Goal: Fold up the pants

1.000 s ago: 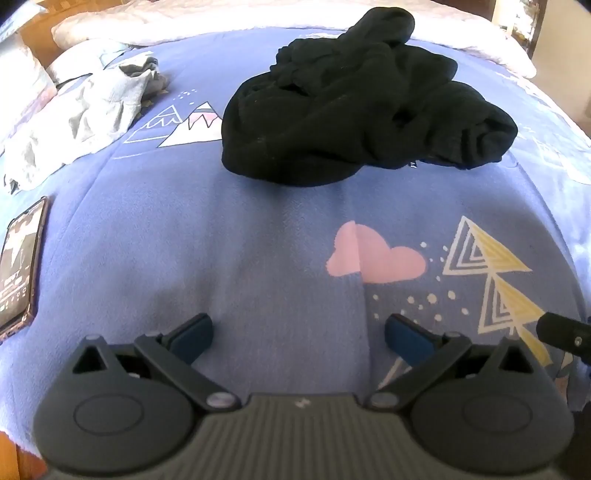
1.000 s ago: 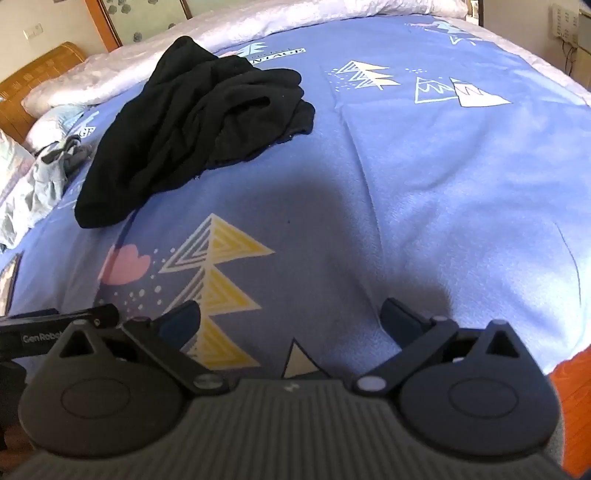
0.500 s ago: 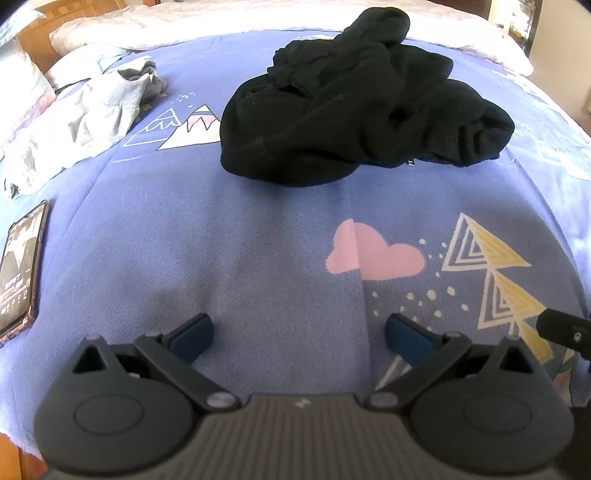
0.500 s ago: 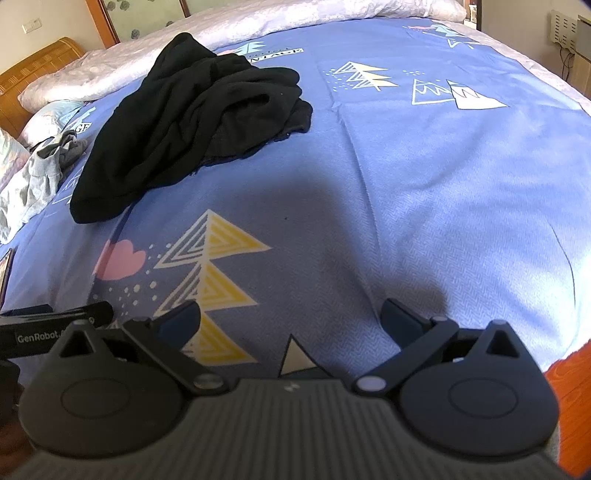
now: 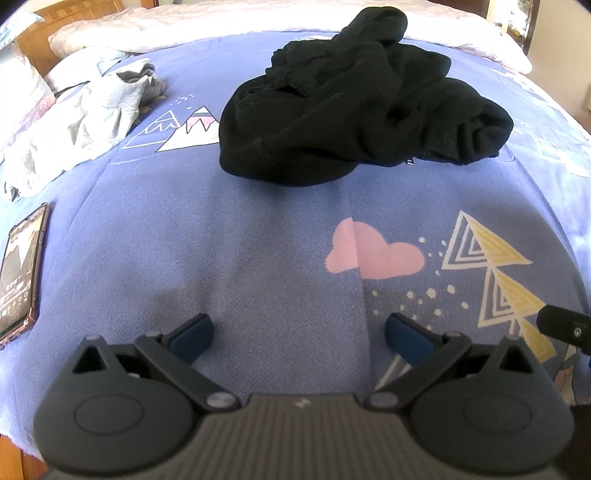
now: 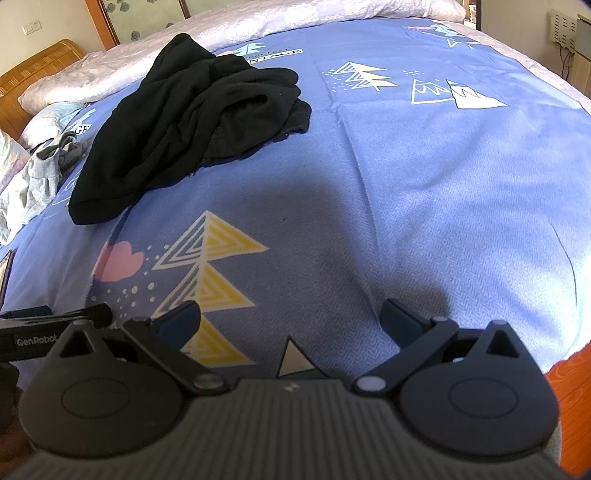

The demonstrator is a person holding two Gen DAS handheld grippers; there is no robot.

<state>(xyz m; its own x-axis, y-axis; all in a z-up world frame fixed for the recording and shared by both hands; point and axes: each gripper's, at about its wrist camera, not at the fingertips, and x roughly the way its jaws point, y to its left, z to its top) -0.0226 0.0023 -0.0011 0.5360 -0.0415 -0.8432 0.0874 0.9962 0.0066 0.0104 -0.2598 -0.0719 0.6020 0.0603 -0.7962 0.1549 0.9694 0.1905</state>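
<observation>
Phone [image 5: 20, 273] at the far left edge of the left wrist view, lying flat on the blue bedspread [image 5: 258, 236], screen up in a reddish case. Just beyond it, a crumpled grey garment [image 5: 81, 122] sprawls toward the pillows [image 5: 22, 85] and the wooden headboard [image 5: 74, 7].

Moving across, and here are the black pants [image 5: 354, 99], bunched in a loose heap on the far middle of the bed, unfolded, with one thick roll of cloth sagging toward the near side. They sit well apart from both tools. A white mountain print [image 5: 184, 129] peeks out at their left edge.

Closer in, the left gripper [image 5: 299, 332] hangs low over bare bedspread, jaws spread wide and holding nothing. A pink cloud print [image 5: 373, 251] lies ahead of it, and yellow triangle trees [image 5: 491, 266] to its right.

Over to the right wrist view now: the pants [image 6: 188, 118] appear up and to the left, the grey garment [image 6: 33, 181] past them at the edge. The right gripper [image 6: 291, 321] also hovers above the sheet, jaws released and empty, with the yellow trees [image 6: 214, 269] beneath its left finger. The tip of the left tool pokes in at the left margin. Far right, the bed's edge drops off to an orange floor [image 6: 569, 387].
</observation>
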